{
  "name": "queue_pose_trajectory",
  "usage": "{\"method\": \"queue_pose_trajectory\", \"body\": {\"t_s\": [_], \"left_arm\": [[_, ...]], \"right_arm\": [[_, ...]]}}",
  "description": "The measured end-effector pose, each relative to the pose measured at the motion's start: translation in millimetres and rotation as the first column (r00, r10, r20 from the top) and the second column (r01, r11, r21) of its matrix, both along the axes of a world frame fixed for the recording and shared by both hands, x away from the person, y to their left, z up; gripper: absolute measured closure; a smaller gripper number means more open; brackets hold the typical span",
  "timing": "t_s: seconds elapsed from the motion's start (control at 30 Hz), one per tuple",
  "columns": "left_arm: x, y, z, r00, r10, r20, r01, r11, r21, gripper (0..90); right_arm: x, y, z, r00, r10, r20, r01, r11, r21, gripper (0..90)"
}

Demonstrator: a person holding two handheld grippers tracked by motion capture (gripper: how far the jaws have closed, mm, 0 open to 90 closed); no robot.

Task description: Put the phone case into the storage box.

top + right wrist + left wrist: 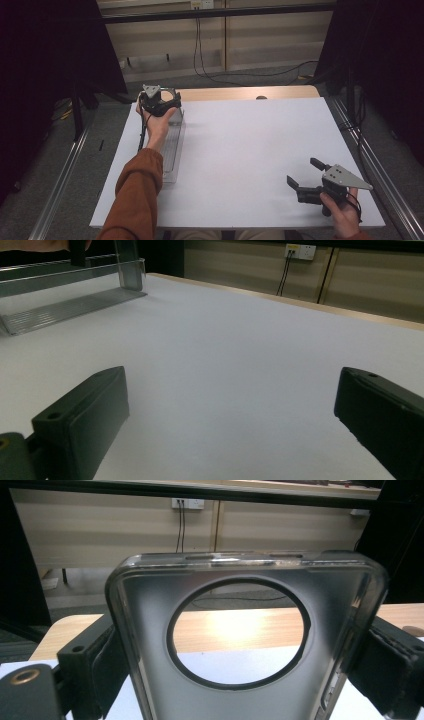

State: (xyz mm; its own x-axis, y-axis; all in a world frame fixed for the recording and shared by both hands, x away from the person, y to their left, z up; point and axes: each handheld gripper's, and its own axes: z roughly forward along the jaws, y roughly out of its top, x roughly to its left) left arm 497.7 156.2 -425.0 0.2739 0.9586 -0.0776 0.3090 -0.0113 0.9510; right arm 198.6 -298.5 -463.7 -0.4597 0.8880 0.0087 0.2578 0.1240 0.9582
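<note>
My left gripper [240, 680] is clamped on a clear phone case [240, 580] with a big round camera hole, held upright at the far left of the white table [250, 150]. My right gripper [306, 173], jaws wide apart, rests near right. A clear tray [172, 150] lies beneath my left arm. Beige wall panels and cables are beyond.

A white counter [250, 160] with a bare wooden strip along its far edge. A long clear plastic tray [172, 150] lies flat on it, directly beneath the left claw [159, 102] and well apart from the right claw [305, 175].
</note>
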Motion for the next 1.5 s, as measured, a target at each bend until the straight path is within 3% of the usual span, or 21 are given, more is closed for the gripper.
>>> {"method": "queue_pose_trajectory", "body": {"t_s": [0.13, 0.2, 0.3, 0.43, 0.67, 0.8, 1.0, 1.23, 1.27, 1.37, 1.5], "left_arm": [[1.7, -3.4, -0.7, 0.9999, -0.01, 0.0, 0.01, 0.9999, 0.006, 9.4], [1.9, -3.8, -0.7, 0.9999, -0.009, -0.011, 0.009, 0.9995, 0.03, 9.7], [3.5, -6.3, -1.7, 0.9996, -0.028, -0.004, 0.028, 0.9995, 0.014, 9.8], [4.5, -8.3, -1.2, 0.9991, -0.041, -0.008, 0.041, 0.9986, 0.034, 9.7], [4.1, -9.8, 0.5, 0.9979, -0.064, -0.01, 0.064, 0.9979, 0.01, 4.9], [3.9, -7.2, 1.4, 0.9986, -0.049, -0.019, 0.049, 0.9987, 0.013, 4.0], [3.2, -4.0, 1.4, 0.9964, -0.082, -0.022, 0.082, 0.9966, 0.002, 3.4], [2.2, -2.5, 4.6, 0.9919, -0.127, 0.009, 0.127, 0.9918, -0.016, 1.7], [1.6, -2.8, 5.9, 0.9928, -0.12, 0.007, 0.12, 0.9928, -0.002, 1.7], [1.9, -2.2, 7.8, 0.9885, -0.147, 0.036, 0.148, 0.989, -0.006, 1.7], [1.4, 0.3, 10.5, 0.9888, -0.142, 0.047, 0.142, 0.9899, 0.001, 1.7]], "right_arm": [[0.0, 0.0, 0.0, 1.0, 0.002, -0.001, -0.002, 1.0, 0.001, 0.6], [0.1, 0.0, -0.1, 1.0, 0.003, -0.003, -0.003, 1.0, 0.002, 0.6], [0.2, 0.1, -0.2, 1.0, 0.002, -0.001, -0.002, 1.0, 0.004, 0.6], [0.2, 0.2, -0.3, 1.0, 0.004, -0.003, -0.004, 1.0, 0.005, 0.6], [0.2, 0.2, -0.3, 1.0, 0.008, -0.003, -0.008, 1.0, 0.006, 0.6], [0.2, 0.2, -0.4, 1.0, 0.008, -0.004, -0.007, 1.0, 0.007, 0.6], [0.1, 0.0, -0.5, 1.0, 0.009, -0.004, -0.008, 1.0, 0.006, 0.6], [0.0, 0.1, -0.6, 0.9999, 0.014, -0.005, -0.014, 1.0, 0.006, 0.6], [-0.1, 0.1, -0.5, 0.9999, 0.015, -0.005, -0.015, 1.0, 0.006, 0.6], [0.1, 0.1, -0.7, 0.9998, 0.018, -0.008, -0.018, 1.0, 0.004, 0.6], [0.2, 0.1, -0.7, 0.9997, 0.021, -0.011, -0.021, 1.0, 0.007, 0.6]]}}
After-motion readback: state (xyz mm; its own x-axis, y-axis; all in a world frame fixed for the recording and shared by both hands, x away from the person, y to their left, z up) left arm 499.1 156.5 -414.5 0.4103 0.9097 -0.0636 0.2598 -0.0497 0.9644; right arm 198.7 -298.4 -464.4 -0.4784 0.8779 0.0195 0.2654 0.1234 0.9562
